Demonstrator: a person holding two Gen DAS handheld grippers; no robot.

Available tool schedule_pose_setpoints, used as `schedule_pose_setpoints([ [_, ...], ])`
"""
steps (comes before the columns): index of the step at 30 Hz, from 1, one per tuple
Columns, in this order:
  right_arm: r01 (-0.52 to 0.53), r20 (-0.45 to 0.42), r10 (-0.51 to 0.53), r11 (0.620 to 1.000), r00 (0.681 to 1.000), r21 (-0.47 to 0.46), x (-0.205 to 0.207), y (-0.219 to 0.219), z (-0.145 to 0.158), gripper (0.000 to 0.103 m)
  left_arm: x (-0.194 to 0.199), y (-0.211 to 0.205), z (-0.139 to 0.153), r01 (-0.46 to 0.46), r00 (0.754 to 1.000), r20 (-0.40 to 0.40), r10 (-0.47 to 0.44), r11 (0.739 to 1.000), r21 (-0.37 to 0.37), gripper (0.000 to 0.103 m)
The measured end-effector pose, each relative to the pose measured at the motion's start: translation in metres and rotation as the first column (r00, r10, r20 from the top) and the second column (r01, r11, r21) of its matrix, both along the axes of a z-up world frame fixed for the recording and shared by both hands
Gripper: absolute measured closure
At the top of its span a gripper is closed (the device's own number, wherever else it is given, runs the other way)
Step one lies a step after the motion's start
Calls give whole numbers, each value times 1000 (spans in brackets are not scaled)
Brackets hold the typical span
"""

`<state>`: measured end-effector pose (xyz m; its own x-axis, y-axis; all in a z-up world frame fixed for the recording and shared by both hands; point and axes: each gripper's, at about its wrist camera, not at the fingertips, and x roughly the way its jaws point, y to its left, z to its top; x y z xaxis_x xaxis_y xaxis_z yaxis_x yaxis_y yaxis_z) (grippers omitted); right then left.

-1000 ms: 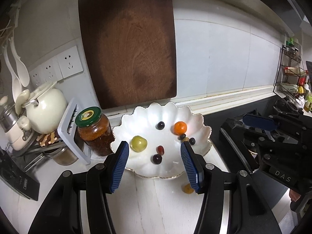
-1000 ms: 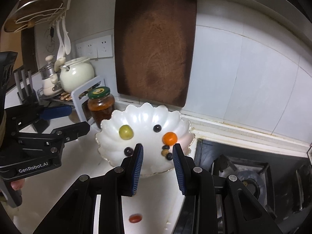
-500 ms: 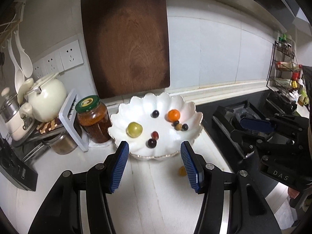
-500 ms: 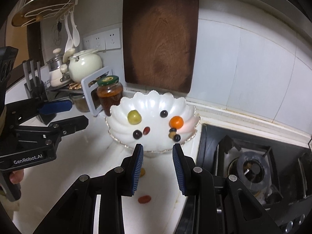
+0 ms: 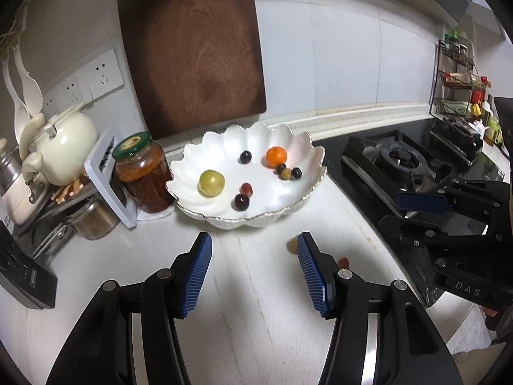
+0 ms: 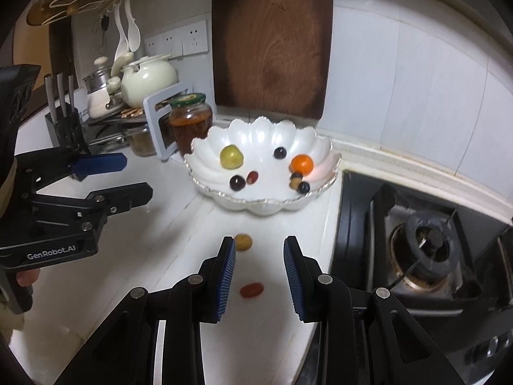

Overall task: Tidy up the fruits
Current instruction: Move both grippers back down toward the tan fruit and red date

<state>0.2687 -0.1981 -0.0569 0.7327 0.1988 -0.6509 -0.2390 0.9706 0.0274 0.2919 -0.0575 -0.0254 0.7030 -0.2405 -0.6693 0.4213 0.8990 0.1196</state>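
A white scalloped bowl (image 5: 298, 205) (image 6: 323, 150) stands on the white counter. It holds a green fruit (image 5: 211, 183) (image 6: 231, 157), an orange fruit (image 5: 276, 156) (image 6: 301, 164) and several small dark and red fruits. A yellow-brown fruit (image 6: 243, 242) (image 5: 291, 244) and a red fruit (image 6: 252, 290) (image 5: 343, 261) lie on the counter in front of the bowl. My left gripper (image 5: 254, 272) (image 6: 112, 176) is open and empty. My right gripper (image 6: 259, 271) (image 5: 413, 211) is open and empty, with the red fruit between its fingers, lower down.
A jar with a green lid (image 5: 142, 171) and a white rack (image 5: 107, 179) stand left of the bowl. A wooden cutting board (image 5: 192, 51) leans on the wall. A gas stove (image 6: 426, 243) is on the right. A knife block (image 6: 62, 122) is at far left.
Both grippers have pulled back from the bowl, which now looks smaller and farther. The two loose fruits on the counter have come into fuller view. Both grippers stay open.
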Motion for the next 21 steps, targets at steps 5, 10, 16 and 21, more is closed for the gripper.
schedule_pose_setpoints([
  [5,4,-41,-2,999,999,32,-1,-1,-16,70,0,-2,-12,34,999,-14,-34,999,9,48],
  [10,2,-48,-2,1000,999,16,-3,5,-30,70,3,-3,-25,67,997,-29,-66,998,23,48],
  [16,-7,-60,7,1000,998,5,-4,11,-44,70,6,-4,-37,108,994,-22,-107,993,40,48],
  [21,-14,-78,15,1000,997,9,-2,13,-55,70,9,-7,-47,150,989,-26,-149,987,56,49],
])
